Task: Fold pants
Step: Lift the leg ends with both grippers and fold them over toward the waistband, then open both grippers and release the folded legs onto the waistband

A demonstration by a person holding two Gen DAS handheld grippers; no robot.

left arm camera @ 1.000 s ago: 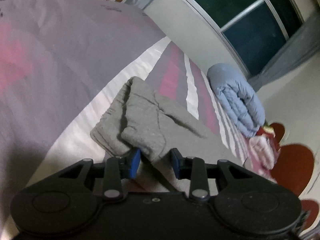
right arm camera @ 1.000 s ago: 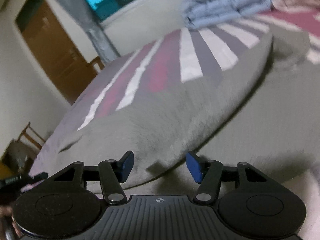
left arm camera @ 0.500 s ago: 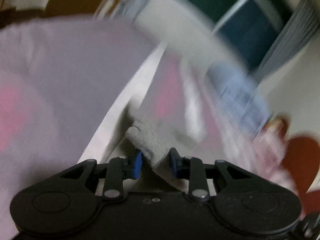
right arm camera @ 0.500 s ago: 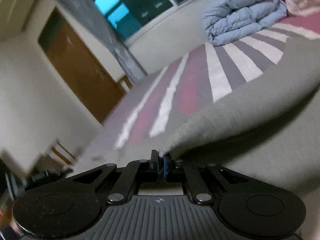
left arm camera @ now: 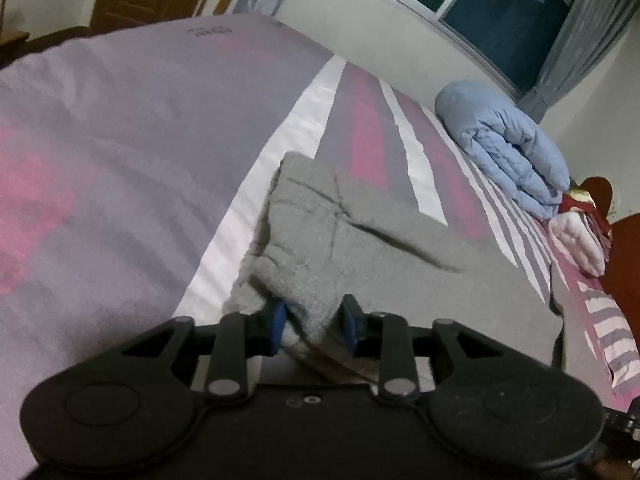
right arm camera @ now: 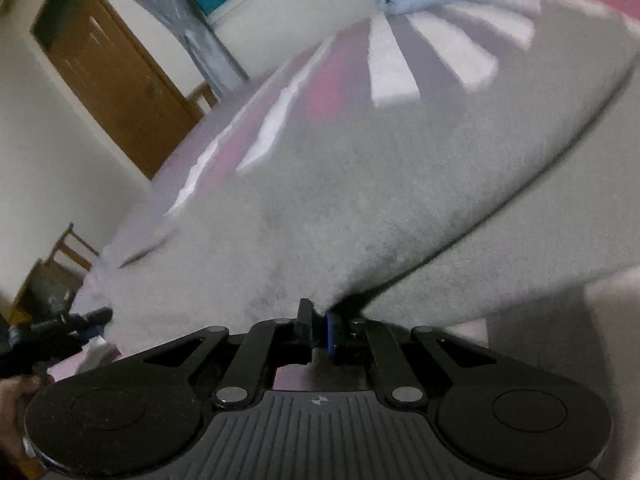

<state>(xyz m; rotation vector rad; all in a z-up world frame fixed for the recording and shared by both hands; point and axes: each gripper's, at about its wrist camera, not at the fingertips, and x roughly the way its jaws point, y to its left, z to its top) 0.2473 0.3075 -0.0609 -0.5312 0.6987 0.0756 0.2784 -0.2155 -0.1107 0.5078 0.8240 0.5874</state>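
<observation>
The grey pants (left arm camera: 360,240) lie on a bed (left arm camera: 120,128) covered in a purple, pink and white striped sheet, spreading from the centre of the left wrist view toward 4 o'clock. The left gripper (left arm camera: 314,322) sits at 6 o'clock of that view with its blue-padded fingers (left arm camera: 278,320) set moderately apart, a thick bunched fold of the pants between them; the cloth touches both pads, so the gripper appears to be holding that fold. In the right wrist view the right gripper (right arm camera: 319,330) has its fingers pressed nearly together, pinching an edge of the pants (right arm camera: 360,184), which rise from the grip toward 1 o'clock in a lifted sheet above a lower layer. A rolled pale blue quilt (left arm camera: 504,152) lies at 2 o'clock on the bed, well apart from the pants. A brown door (right arm camera: 116,76) stands at 10 o'clock in the right wrist view.
</observation>
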